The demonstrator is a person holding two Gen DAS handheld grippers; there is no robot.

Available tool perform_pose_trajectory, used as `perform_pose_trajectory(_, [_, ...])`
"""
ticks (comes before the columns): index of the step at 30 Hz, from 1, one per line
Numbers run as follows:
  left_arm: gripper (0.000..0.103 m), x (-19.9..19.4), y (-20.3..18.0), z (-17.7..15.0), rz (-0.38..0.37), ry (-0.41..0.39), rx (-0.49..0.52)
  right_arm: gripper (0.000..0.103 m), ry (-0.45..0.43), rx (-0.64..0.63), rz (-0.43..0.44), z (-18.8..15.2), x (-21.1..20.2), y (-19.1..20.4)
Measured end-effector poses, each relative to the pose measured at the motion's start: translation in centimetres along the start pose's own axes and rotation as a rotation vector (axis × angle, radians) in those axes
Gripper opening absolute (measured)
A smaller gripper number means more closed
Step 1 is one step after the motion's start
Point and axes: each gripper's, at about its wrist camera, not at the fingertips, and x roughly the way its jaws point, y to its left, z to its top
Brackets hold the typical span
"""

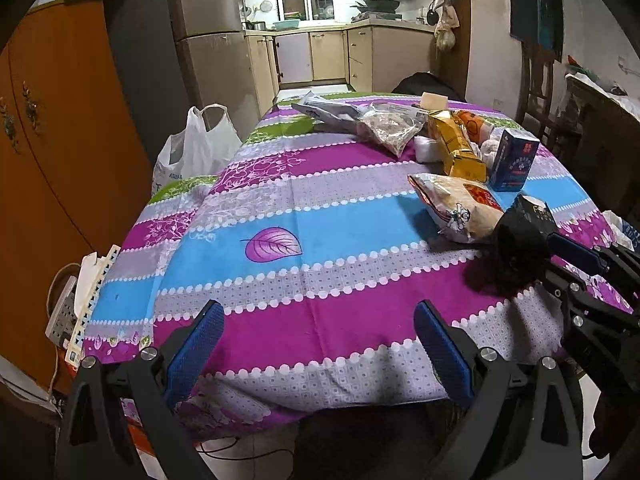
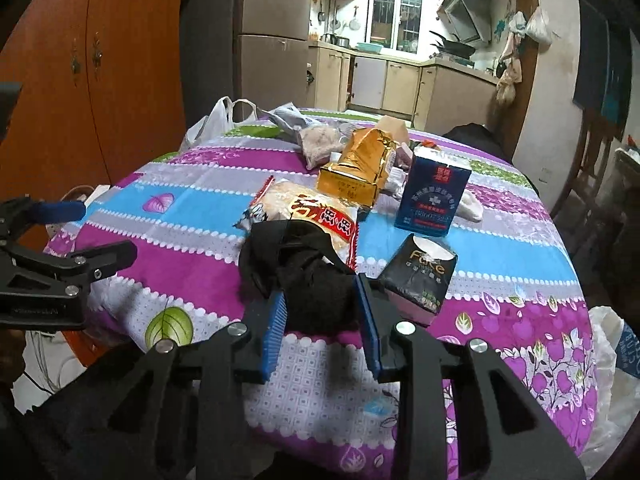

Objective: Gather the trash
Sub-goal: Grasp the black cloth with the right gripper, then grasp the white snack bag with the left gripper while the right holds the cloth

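Right wrist view shows the right gripper (image 2: 320,316) with its two blue ribbed pads closed against a crumpled black fabric bundle (image 2: 298,276), which rests on the purple, blue and grey striped tablecloth (image 2: 192,264) near the table's near edge. Only this view shows the pads pressing on both sides of the bundle. Just right of the bundle lies a black tissue pack with gold lettering (image 2: 420,280), touching the right finger. Beyond the bundle lies a clear snack bag with a red label (image 2: 308,216), then a crinkled gold foil packet (image 2: 360,168) and an upright dark blue carton (image 2: 434,196). A clear bag of brownish grains (image 2: 320,146) and a grey plastic mailer (image 2: 288,120) lie toward the far edge. The left gripper (image 2: 84,232) shows at the left edge of the picture, over the table's left edge.

Left wrist view looks down the table's length. The left gripper's own blue pads stand wide apart over bare cloth at the near edge, with nothing between them. From here the right gripper appears at the table's right side, but the bundle hides how its pads sit. This view alone shows a white plastic carrier bag (image 1: 196,148) standing off the table's left edge beside an orange wooden cabinet (image 1: 68,120), and a white power strip (image 1: 62,312) below the near left corner.
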Motion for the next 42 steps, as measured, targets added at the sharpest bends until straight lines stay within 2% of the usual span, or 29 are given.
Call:
perform_pose_trajectory(2, [0.095, -0.1, -0.1, 0.0, 0.001, -0.003, 0.001, 0.029, -0.011, 0.022, 0.003, -0.1, -0.5, -0.2])
perform_pose_trajectory(3, [0.095, -0.1, -0.1, -0.1, 0.003, -0.005, 0.001, 0.005, -0.025, 0.03, 0.005, -0.1, -1.0, -0.3])
perform_pose_trajectory(4, [0.095, -0.2, -0.1, -0.1, 0.005, -0.005, 0.001, 0.004, -0.032, 0.038, -0.012, 0.0, -1.5, -0.4])
perform_pose_trajectory(12, [0.095, 0.0, -1.0, -0.1, -0.018, 0.002, 0.021, 0.004, -0.029, 0.088, -0.005, -0.8, -3.2, -1.4])
perform_pose_trajectory(19, [0.095, -1.0, -2.5, 0.6, -0.085, -0.071, 0.064, 0.004, -0.07, 0.154, -0.039, -1.6, -7.4, -3.1])
perform_pose_trajectory(26, [0.095, 0.8, -6.0, 3.5, -0.204, -0.077, 0.09, 0.004, -0.087, 0.224, -0.071, -2.5, -9.9, -4.8])
perform_pose_trajectory(28, [0.095, 1.5, -7.3, 4.3, -0.223, -0.085, 0.088, 0.004, -0.089, 0.232, -0.074, -2.8, -10.3, -5.1])
perform_pose_trajectory(31, [0.096, 3.4, -9.1, 5.5, -0.234, -0.053, 0.076, 0.004, -0.086, 0.25, -0.077, -3.2, -10.4, -5.8])
perform_pose_trajectory(38, [0.097, 7.7, -12.5, 7.1, -0.145, -0.015, 0.081, 0.004, -0.076, 0.29, -0.072, -4.2, -10.3, -7.1])
perform_pose_trajectory(42, [0.097, 9.7, -13.2, 7.4, -0.097, 0.019, 0.074, 0.004, -0.075, 0.298, -0.073, -4.4, -10.2, -7.3])
